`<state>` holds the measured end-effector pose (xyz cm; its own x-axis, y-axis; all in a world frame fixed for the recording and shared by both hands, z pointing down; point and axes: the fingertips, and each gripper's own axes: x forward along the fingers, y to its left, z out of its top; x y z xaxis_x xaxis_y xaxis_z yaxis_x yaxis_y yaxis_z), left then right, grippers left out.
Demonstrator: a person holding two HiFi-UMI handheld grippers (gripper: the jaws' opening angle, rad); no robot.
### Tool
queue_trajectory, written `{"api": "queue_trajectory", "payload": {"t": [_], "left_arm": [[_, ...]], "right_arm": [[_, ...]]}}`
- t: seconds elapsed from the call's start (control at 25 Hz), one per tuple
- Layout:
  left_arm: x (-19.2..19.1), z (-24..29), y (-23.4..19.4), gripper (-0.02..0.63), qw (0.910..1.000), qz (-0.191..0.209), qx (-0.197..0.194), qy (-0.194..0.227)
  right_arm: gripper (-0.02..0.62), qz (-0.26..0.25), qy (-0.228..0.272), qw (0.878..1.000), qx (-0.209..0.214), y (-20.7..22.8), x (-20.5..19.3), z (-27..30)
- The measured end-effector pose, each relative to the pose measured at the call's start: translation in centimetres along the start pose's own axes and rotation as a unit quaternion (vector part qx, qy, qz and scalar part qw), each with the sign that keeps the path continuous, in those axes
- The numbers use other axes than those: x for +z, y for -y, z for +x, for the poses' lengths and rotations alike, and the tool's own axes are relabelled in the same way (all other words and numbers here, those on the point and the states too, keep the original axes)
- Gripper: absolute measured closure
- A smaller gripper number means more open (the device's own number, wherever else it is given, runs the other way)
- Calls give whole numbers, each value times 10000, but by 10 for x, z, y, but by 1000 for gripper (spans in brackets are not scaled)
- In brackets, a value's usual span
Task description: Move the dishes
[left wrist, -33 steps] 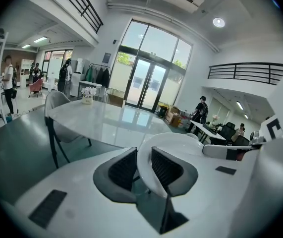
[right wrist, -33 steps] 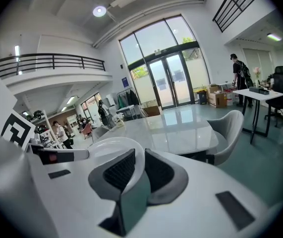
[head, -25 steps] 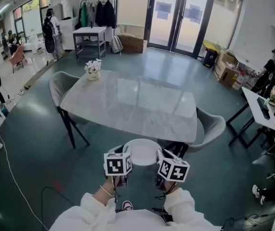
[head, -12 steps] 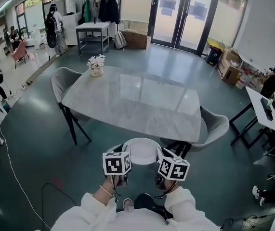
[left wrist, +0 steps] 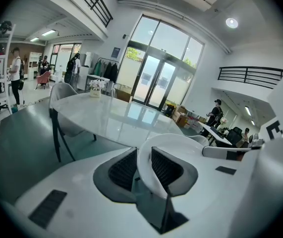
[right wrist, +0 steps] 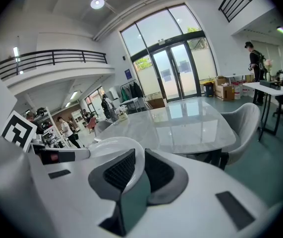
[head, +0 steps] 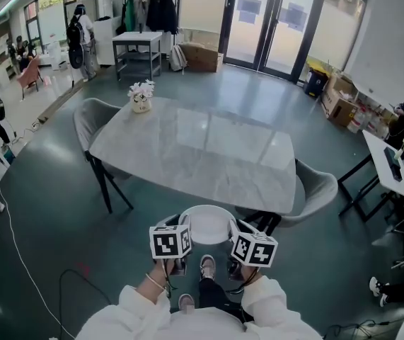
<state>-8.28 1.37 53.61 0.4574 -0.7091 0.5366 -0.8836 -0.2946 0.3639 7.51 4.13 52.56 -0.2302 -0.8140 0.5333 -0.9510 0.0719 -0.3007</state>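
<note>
White sleeves [head: 141, 314] at bottom of head view, 2 marker cubes above them. Left gripper [left wrist: 143, 166] is clamped on the left rim of 1 dish [head: 209, 224]. Right gripper [right wrist: 136, 171] is clamped on the opposite rim, so the dish hangs level between them. Dish is plain glossy white, round, shallow-walled, with a bare white inside. It sits in the air over a shoe [head: 206, 265] and dark floor, just short of the near edge of the table [head: 187, 158], not touching it. Head view hides the grip under the cubes. Only the gripper views show the thin rim wedged between ribbed black pads [left wrist: 124, 168]. Table top is grey marble, glossy, with 2 grey chairs: 1 at the left [head: 88, 125], 1 at the right [head: 316, 188]. At the far left corner a small pot [head: 141, 99] holds white flowers. Beyond that: glass doors [head: 272, 20], a clothes rack [head: 145, 9], cardboard boxes [head: 337, 94]. A mezzanine railing [left wrist: 250, 76] shows only in the gripper views.
</note>
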Motion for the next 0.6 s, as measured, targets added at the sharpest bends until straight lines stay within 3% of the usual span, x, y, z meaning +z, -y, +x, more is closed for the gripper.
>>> {"api": "queue_trajectory", "payload": {"t": [0.6], "left_arm": [[25, 57, -14, 512, 9998, -96, 94, -128]], "right_arm": [[482, 118, -208, 9996, 124, 23, 23, 63]]}}
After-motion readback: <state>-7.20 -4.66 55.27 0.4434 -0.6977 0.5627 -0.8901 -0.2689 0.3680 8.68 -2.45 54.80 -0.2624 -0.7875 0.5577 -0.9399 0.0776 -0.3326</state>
